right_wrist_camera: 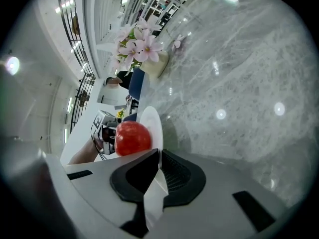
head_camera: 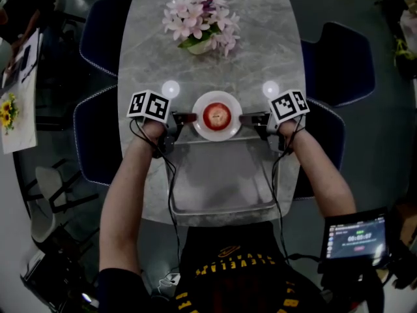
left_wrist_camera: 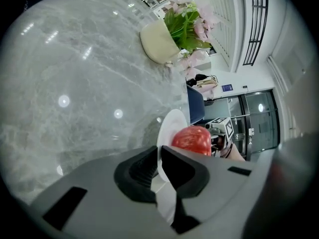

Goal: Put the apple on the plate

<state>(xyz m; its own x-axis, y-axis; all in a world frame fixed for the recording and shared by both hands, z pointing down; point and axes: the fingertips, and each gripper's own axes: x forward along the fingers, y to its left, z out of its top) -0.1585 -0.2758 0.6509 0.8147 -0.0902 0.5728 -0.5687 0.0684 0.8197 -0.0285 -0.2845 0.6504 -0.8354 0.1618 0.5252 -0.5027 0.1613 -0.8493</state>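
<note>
We see a long grey marble table (head_camera: 260,51) with rounded ends, two round reflections of ceiling lights (head_camera: 171,89) on its top, a pale pot of pink flowers (head_camera: 202,19) toward its far end, and dark blue chairs (head_camera: 339,60) drawn up along both long sides over a dark grey floor (head_camera: 384,155). At the far left we make out a white side table (head_camera: 19,132) bearing sunflowers (head_camera: 8,113). Beyond the marble edge we find white walls, black railings (left_wrist_camera: 256,24) and glass doors (left_wrist_camera: 259,121) in a brightly lit hall.
</note>
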